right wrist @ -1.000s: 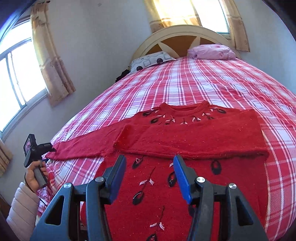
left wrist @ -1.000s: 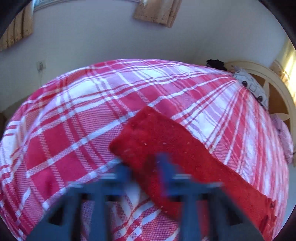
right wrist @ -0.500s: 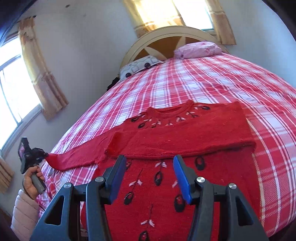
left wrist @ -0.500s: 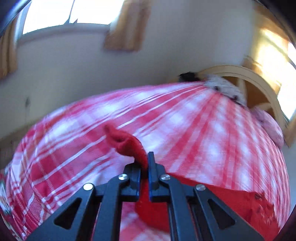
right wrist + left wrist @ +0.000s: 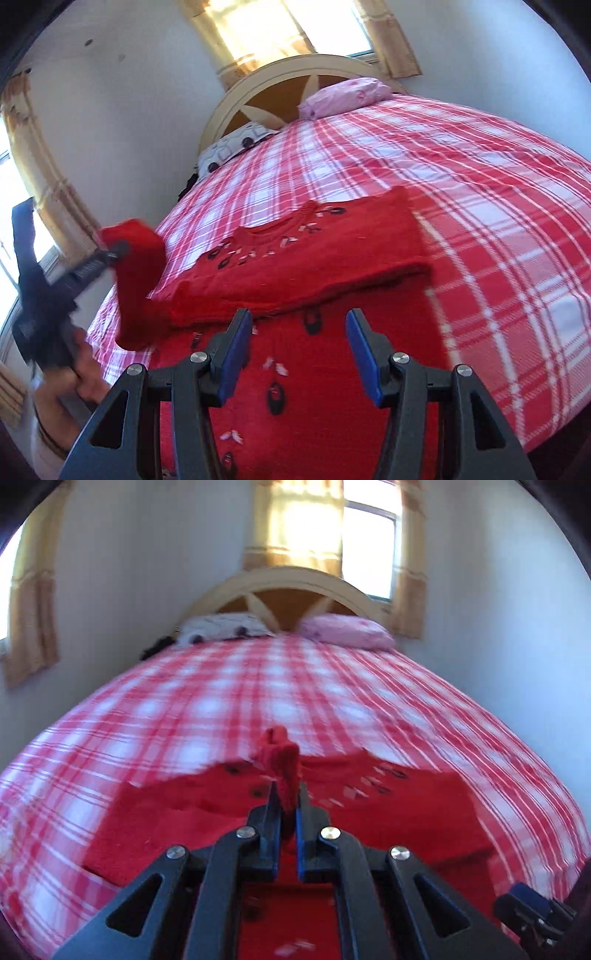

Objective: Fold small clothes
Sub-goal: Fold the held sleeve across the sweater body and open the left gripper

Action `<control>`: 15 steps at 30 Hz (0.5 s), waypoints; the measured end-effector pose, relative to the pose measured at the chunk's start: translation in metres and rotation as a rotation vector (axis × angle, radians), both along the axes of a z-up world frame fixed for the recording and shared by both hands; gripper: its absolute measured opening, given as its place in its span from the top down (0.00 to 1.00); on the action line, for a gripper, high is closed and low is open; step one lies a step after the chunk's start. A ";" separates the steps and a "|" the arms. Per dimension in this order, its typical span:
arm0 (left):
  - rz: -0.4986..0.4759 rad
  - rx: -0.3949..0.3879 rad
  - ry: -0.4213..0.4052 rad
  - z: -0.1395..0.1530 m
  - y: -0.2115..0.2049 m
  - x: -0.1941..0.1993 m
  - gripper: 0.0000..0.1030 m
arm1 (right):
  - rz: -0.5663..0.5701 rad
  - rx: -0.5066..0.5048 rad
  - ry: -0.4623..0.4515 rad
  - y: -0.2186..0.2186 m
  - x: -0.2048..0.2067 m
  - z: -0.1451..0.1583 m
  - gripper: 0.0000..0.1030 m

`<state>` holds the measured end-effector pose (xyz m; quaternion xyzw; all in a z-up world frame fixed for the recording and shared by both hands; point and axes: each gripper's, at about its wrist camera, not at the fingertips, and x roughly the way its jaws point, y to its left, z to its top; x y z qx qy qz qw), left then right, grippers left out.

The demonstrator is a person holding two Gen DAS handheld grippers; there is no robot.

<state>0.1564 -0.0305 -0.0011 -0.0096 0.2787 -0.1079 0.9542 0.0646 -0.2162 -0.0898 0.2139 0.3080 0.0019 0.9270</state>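
Note:
A red knit sweater (image 5: 332,254) with dark and white motifs lies flat on the plaid bed, one sleeve folded across its chest. My left gripper (image 5: 284,794) is shut on the cuff of the other sleeve (image 5: 280,764) and holds it lifted above the sweater body (image 5: 388,812). In the right wrist view the left gripper (image 5: 110,253) shows at the left with the red sleeve (image 5: 136,280) hanging from it. My right gripper (image 5: 299,332) is open and empty, hovering over the sweater's lower part.
The bed (image 5: 480,192) has a red and white plaid cover. A pink pillow (image 5: 347,96) and a patterned pillow (image 5: 236,144) lie by the arched headboard (image 5: 280,70). Curtained windows are on the walls behind and to the left.
My left gripper closed on the sleeve cuff, lifted it and swung it over toward the sweater body. My right gripper stayed open and shifted a little closer.

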 end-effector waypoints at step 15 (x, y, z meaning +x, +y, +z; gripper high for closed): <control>-0.103 0.076 0.093 -0.032 0.036 -0.070 0.03 | 0.102 0.277 -0.010 -0.023 0.026 -0.008 0.28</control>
